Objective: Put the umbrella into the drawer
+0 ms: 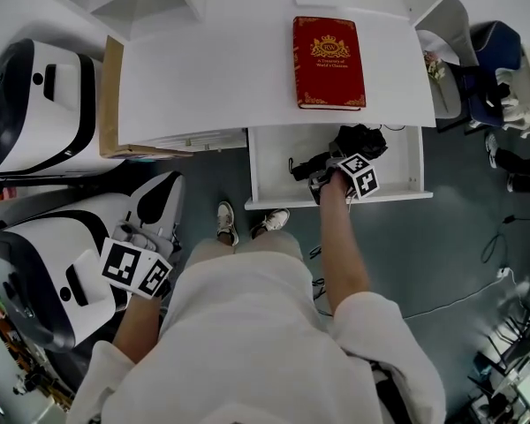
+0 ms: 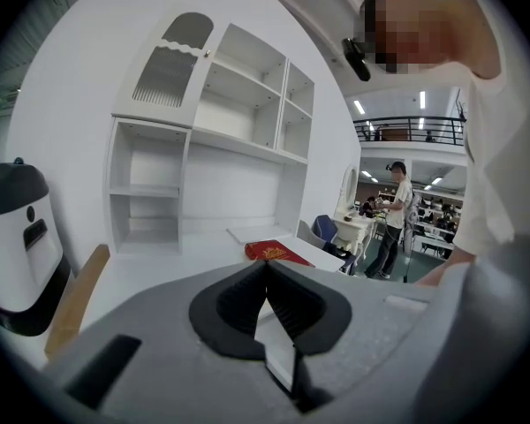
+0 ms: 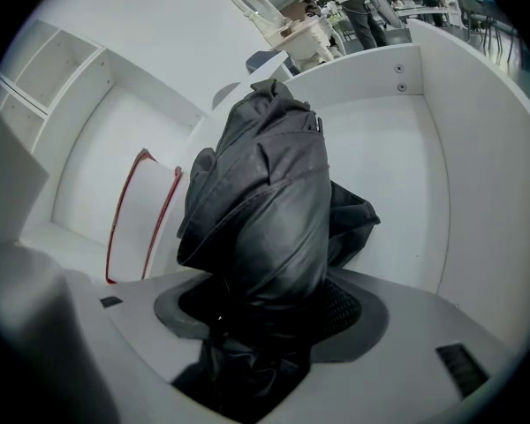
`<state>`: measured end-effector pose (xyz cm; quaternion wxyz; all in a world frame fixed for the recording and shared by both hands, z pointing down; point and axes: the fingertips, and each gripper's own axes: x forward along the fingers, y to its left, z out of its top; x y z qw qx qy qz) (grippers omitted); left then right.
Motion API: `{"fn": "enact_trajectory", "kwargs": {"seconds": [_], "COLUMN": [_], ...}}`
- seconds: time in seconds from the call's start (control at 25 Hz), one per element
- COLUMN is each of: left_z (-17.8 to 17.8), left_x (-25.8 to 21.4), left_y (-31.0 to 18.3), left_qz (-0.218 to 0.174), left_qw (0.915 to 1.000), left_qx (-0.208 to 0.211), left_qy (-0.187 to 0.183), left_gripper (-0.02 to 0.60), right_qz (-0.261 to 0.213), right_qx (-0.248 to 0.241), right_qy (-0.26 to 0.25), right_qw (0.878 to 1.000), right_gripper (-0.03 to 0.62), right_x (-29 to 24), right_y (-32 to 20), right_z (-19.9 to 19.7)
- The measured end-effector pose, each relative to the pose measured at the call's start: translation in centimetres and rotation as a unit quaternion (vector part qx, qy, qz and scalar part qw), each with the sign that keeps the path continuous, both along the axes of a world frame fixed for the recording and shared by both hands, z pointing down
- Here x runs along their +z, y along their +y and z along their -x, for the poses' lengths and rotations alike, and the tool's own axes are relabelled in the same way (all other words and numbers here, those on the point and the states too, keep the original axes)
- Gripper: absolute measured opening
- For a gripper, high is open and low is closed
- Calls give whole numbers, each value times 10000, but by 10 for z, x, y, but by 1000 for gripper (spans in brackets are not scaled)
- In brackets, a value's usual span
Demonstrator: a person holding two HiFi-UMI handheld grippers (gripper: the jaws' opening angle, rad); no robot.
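The black umbrella is pinched between the jaws of the right gripper within the open drawer; the jaws of the left gripper are pressed together on nothing.

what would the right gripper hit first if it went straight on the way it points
The right gripper, shut on the umbrella, points down into the drawer; the umbrella's tip would likely meet the drawer's white inside first, though depth is unclear.
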<state>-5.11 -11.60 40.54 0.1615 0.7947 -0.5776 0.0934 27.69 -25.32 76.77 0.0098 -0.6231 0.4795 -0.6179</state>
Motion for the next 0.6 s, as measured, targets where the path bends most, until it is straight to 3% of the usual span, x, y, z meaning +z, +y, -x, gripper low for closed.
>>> {"fn": "enact_trajectory", "kwargs": {"seconds": [0.6], "left_z": [15], "left_x": [9], "left_y": [-4], "left_qz": [158], "left_qw": [9997], "left_qx": [-156], "left_qy": [56], "left_gripper": [14], "right_qz": [297], "right_qx": [29], "right_qy": [317], "right_qw": [9991], "right_gripper": [284], "right_x": [27], "right_y": [-1], "right_z": [1]}}
